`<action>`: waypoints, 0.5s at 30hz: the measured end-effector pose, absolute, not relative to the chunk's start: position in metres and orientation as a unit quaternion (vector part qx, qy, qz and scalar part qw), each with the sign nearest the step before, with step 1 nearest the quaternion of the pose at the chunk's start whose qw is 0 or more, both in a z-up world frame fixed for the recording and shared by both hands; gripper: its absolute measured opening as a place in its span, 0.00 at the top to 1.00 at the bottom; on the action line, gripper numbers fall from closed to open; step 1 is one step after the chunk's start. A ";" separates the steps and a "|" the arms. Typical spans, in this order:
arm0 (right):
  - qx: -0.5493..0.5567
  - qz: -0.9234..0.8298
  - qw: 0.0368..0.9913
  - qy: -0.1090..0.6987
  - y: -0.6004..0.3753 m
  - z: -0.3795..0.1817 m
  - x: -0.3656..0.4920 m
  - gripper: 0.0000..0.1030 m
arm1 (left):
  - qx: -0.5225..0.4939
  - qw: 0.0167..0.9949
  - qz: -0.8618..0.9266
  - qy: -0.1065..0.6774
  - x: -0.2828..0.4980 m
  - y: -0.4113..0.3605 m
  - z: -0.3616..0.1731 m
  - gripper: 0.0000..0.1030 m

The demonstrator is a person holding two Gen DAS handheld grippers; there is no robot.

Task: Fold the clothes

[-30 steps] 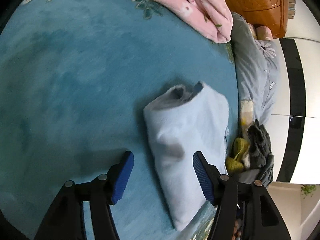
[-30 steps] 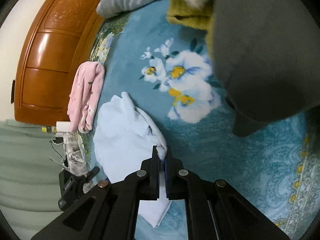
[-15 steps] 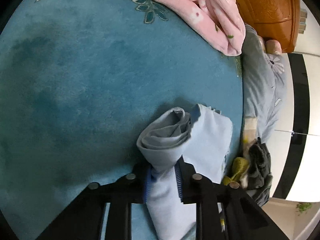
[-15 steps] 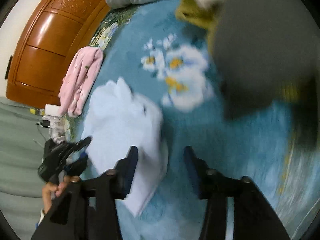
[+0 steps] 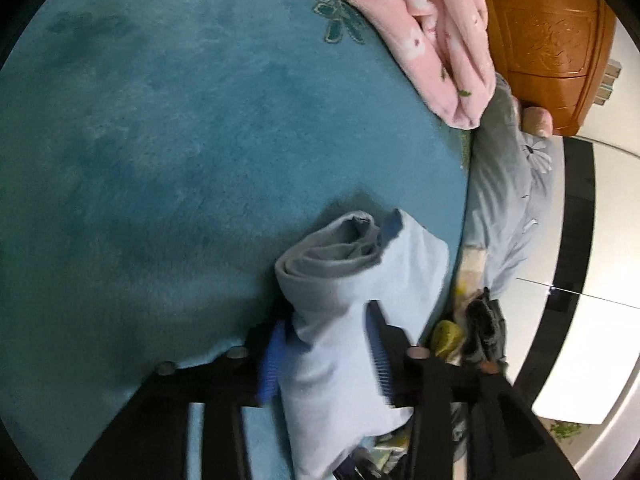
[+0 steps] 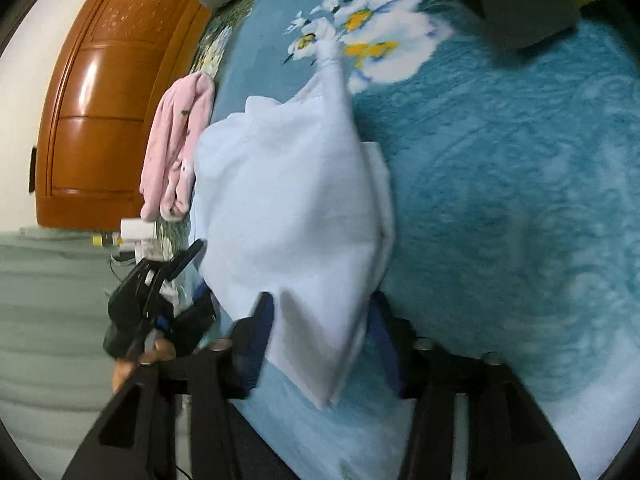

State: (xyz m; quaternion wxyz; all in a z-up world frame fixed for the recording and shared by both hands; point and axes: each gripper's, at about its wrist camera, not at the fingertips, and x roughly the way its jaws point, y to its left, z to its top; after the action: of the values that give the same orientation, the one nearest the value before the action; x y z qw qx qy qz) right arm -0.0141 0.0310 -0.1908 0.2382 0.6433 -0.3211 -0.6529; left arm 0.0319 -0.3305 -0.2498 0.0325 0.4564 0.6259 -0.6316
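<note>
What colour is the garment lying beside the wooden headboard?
Pink with a small floral print, clearest in the left wrist view.

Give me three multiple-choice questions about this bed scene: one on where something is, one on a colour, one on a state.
1. Where does the pink garment lie?
A) beside the wooden headboard
B) on the white flower print
C) on a hanger

2. What colour is the blanket?
A) red
B) teal
C) black

3. In what state is the light blue garment?
A) hung on a hanger
B) spread flat in a single layer
C) folded into a bundle

Answers: 1 A, it lies at the blanket's edge next to the headboard. 2 B, the plush surface is teal in both views. 3 C, stacked layers and a rolled end show.
</note>
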 end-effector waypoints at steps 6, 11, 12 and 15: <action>0.639 -0.635 0.222 -0.373 0.021 -0.190 -0.015 0.93 | 0.456 0.017 -0.620 0.639 0.046 -0.316 -0.253 0.34; 0.644 -0.618 0.224 -0.392 0.028 -0.186 0.003 0.93 | 0.461 0.002 -0.609 0.645 0.060 -0.300 -0.259 0.33; 0.646 -0.620 0.227 -0.384 0.026 -0.185 0.005 0.93 | 0.462 -0.001 -0.607 0.646 0.063 -0.296 -0.260 0.33; 0.645 -0.618 0.232 -0.385 0.025 -0.183 0.011 0.93 | 0.460 -0.002 -0.605 0.650 0.066 -0.295 -0.263 0.31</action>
State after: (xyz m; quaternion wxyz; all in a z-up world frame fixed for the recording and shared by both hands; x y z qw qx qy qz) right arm 0.0113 0.0247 -0.1826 0.2318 0.6452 -0.3850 -0.6179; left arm 0.0661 -0.2951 -0.2634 -0.0024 0.4604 0.6498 -0.6048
